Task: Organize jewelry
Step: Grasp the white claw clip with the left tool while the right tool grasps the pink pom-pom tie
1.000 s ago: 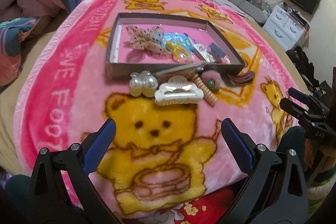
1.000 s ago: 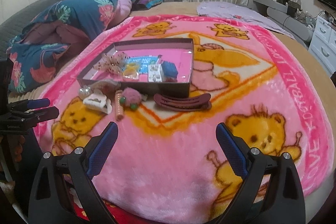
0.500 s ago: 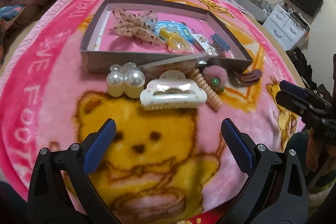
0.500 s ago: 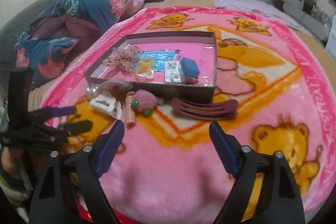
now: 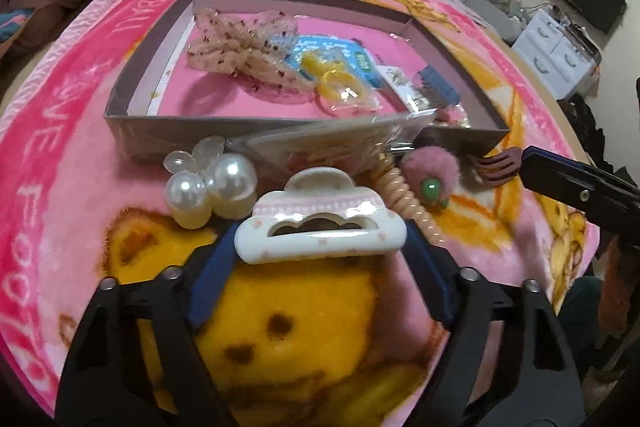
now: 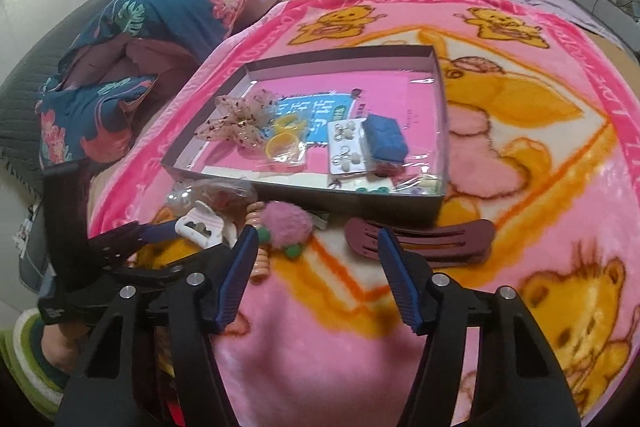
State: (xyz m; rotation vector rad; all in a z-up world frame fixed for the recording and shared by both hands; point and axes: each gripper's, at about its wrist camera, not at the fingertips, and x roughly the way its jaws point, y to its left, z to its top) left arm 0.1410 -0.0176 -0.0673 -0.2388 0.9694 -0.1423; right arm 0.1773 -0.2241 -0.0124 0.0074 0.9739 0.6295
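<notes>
A white cloud-shaped claw clip (image 5: 320, 227) lies on the pink bear blanket, between the blue pads of my left gripper (image 5: 320, 251). Its jaws are closing and flank the clip's two ends without a clear press. That gripper (image 6: 160, 233) shows in the right wrist view beside the clip (image 6: 200, 225). My right gripper (image 6: 318, 259) is closing too, over bare blanket. Its right finger (image 6: 394, 259) overlaps the left end of a maroon hair clip (image 6: 436, 239). A grey shallow box (image 5: 120, 111) holding a spotted bow (image 5: 240, 47) lies beyond.
Pearl clip (image 5: 212, 187), peach spiral tie (image 5: 404, 195), pink pompom (image 5: 428, 167) and a clear packet (image 5: 320, 143) crowd the box's near wall. A blue case (image 6: 386, 137), earring card (image 6: 346, 147) and yellow rings (image 6: 282, 145) lie inside. Folded quilt (image 6: 140, 39) at left.
Both grippers came forward and down toward the pile and their jaws narrowed. The left now brackets the white claw clip; the right has swung toward the maroon clip.
</notes>
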